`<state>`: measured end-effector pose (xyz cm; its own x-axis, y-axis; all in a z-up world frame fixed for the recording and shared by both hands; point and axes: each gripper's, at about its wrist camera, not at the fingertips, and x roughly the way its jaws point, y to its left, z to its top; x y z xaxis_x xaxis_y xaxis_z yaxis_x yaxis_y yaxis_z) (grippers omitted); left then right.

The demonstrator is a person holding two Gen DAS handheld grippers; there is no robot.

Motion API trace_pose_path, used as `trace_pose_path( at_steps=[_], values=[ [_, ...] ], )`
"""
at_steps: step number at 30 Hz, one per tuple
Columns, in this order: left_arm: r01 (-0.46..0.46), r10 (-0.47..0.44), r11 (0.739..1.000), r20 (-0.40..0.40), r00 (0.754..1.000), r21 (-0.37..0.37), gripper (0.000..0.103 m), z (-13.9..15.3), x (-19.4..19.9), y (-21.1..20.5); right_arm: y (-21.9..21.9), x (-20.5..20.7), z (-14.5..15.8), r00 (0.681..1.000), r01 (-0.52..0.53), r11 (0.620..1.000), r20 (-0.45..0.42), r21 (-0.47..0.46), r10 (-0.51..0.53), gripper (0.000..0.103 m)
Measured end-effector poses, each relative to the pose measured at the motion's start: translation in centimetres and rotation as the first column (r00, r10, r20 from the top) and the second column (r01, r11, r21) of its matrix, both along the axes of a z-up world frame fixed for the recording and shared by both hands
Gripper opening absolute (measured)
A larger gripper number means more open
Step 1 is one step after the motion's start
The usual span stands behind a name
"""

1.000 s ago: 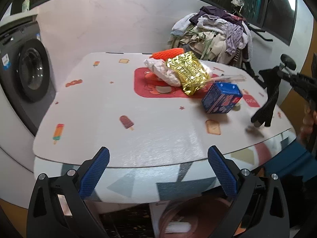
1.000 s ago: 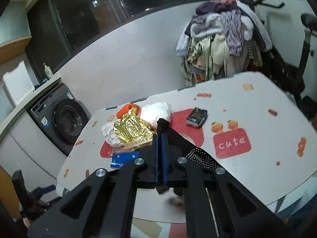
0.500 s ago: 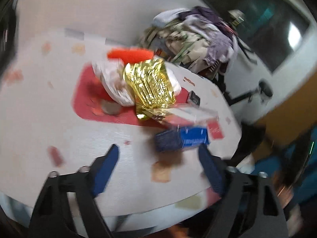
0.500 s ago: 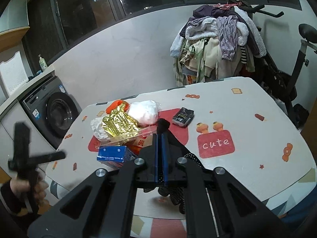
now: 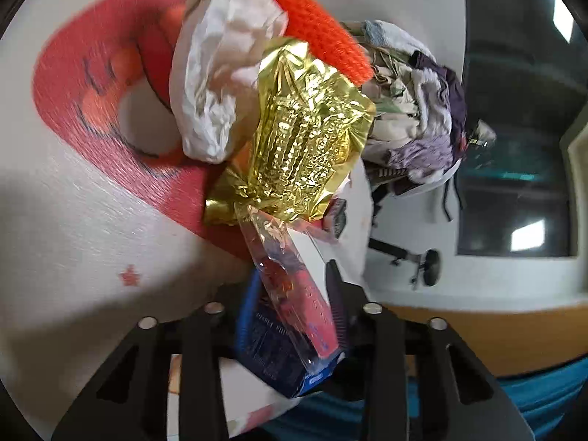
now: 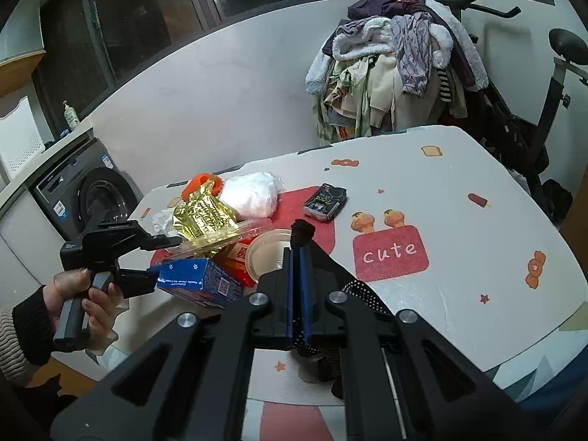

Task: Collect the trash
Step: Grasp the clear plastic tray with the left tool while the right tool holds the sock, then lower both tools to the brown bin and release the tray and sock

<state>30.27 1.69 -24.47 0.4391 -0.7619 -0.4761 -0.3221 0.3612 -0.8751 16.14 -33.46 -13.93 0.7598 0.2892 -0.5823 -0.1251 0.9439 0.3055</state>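
At lower centre, the left gripper point(image 5: 292, 316) was closing around a blue carton point(image 5: 273, 349); a gold foil wrapper point(image 5: 305, 139) filled mid-frame.

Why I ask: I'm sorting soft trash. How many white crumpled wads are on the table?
2. The large wad lies right of the gold foil bag; the small wad peeks out left of it. More may hide under the pile.

Blue carton point(image 6: 200, 281) — tilted, trash-pile's edge
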Motion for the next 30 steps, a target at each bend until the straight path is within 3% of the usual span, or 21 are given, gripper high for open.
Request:
trace_pose_path(
  at_steps=[1, 5, 8, 12, 18, 24, 30],
  values=[
    [0.001, -0.001, 1.000, -0.005, 1.000, -0.011, 0.018, -0.2, 0.1, -0.1, 0.0, 0.0, -0.1, 1.000, 0.001, 1.000, -0.002, 0.002, -0.001, 0.008],
    [0.018, -0.018, 1.000, 0.042, 0.999, 0.001, 0.012, 0.6, 0.3, -0.4, -0.1, 0.1, -0.2, 1.000, 0.002, 1.000, -0.004, 0.007, -0.002, 0.008],
    [0.065, -0.076, 0.994, 0.137, 0.988, 0.084, 0.009, 3.7, 0.8, -0.8, -0.1, 0.1, 0.0, 1.000, 0.007, 1.000, 0.002, 0.004, -0.007, 0.008],
    [0.121, -0.211, 0.953, 0.321, 0.923, 0.278, 0.007, 10.9, 0.8, -2.1, 0.1, 0.0, 0.7, 1.000, 0.009, 1.000, 0.020, 0.004, -0.009, 0.008],
    [0.128, -0.353, 0.881, 0.452, 0.819, 0.456, 0.007, 18.3, -1.4, -3.1, 0.8, -1.0, 2.1, 0.999, -0.001, 1.000, 0.049, -0.020, 0.002, 0.008],
    [0.128, -0.428, 0.823, 0.455, 0.781, 0.554, 0.007, 21.9, -4.6, -2.4, 1.4, -2.7, 3.9, 0.997, -0.011, 1.000, 0.081, -0.025, 0.013, 0.008],
    [0.148, -0.497, 0.760, 0.419, 0.760, 0.632, 0.007, 22.5, -9.5, -0.7, 2.6, -4.9, 5.4, 0.994, -0.038, 0.999, 0.102, -0.039, 0.041, 0.008]
  ],
)
